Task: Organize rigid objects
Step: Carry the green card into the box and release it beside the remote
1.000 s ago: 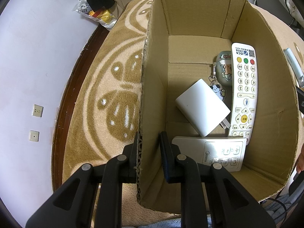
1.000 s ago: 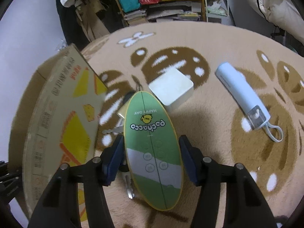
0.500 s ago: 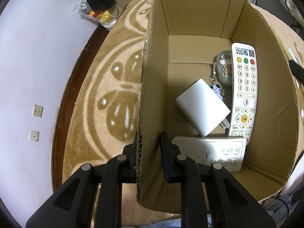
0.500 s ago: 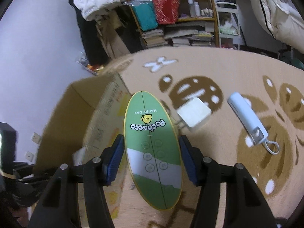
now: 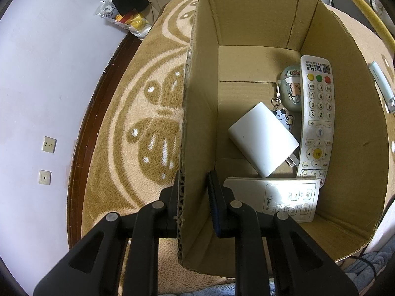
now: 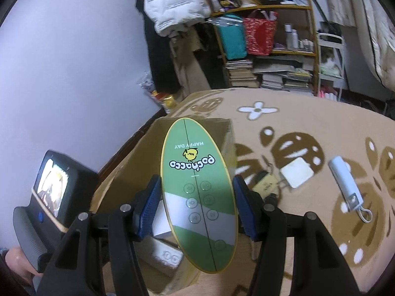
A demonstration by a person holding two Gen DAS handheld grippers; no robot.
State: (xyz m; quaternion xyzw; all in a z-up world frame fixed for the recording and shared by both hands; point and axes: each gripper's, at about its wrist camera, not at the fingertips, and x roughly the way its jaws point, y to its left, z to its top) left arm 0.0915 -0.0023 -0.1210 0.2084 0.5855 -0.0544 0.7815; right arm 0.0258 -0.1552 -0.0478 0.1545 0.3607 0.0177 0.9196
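Observation:
My left gripper (image 5: 193,190) is shut on the left wall of an open cardboard box (image 5: 197,98) on the patterned rug. Inside lie a white charger (image 5: 263,139), a long white remote (image 5: 317,118), a flat Midea remote (image 5: 284,197) and a small case with a keychain (image 5: 291,88). My right gripper (image 6: 197,207) is shut on a green oval Pochacco remote (image 6: 197,192) and holds it in the air above the box (image 6: 138,167). A white square charger (image 6: 297,172), a white stick-shaped device (image 6: 345,185) and a small tan item with keys (image 6: 265,185) lie on the rug.
The left hand-held unit with its screen (image 6: 51,185) shows at the left of the right wrist view. Shelves with books and bags (image 6: 266,56) stand behind the rug. A white wall (image 5: 49,74) and a snack bag (image 5: 123,19) lie left of the box.
My right gripper has lifted the green remote from the rug and carried it left, over the box. The left gripper and box have not moved.

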